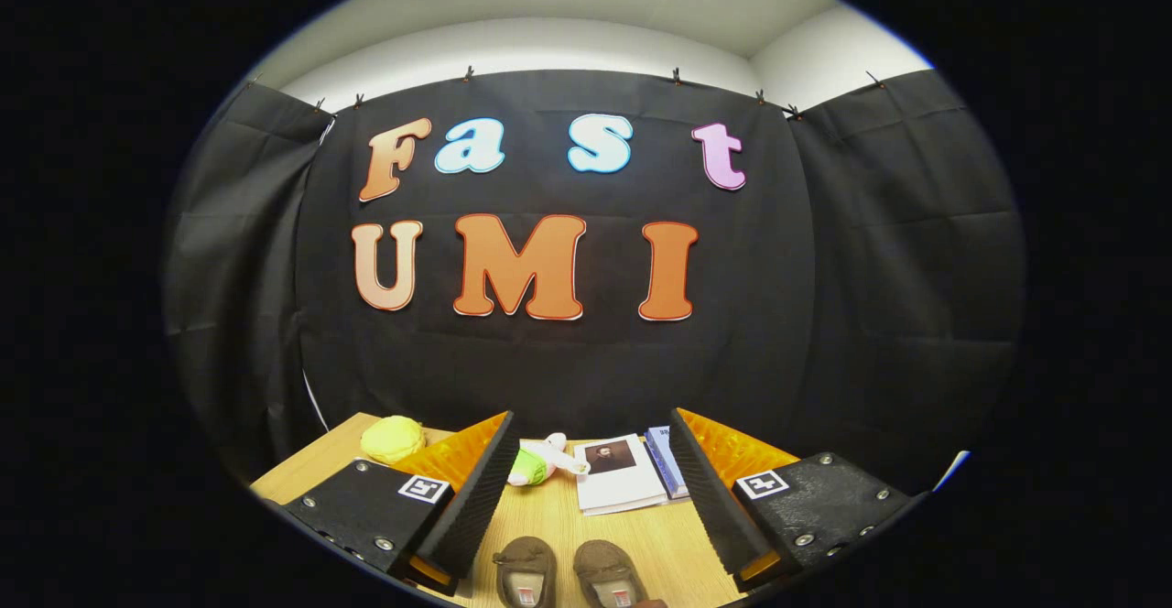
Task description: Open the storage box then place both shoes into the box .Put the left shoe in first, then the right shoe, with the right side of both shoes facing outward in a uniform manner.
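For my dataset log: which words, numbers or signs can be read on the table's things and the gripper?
Red tags in both brown fabric slippers: too blurred.
White paper booklet, blue book beside it: too small.
Open gripper, empty, slippers between its fingers: square black-and-white markers, no words.

The table (549,535) is pale wood with a smooth, lightly glossy grain, and the two brown shoes (568,571) between the spread, empty fingers look like soft matt suede. The gripper (591,489) has finely ribbed black foam pads (476,498) backed by glossy orange plastic, on grainy matt black mounts with shiny metal screws. Beyond lie a plush yellow toy (392,439) and paper books (623,475).
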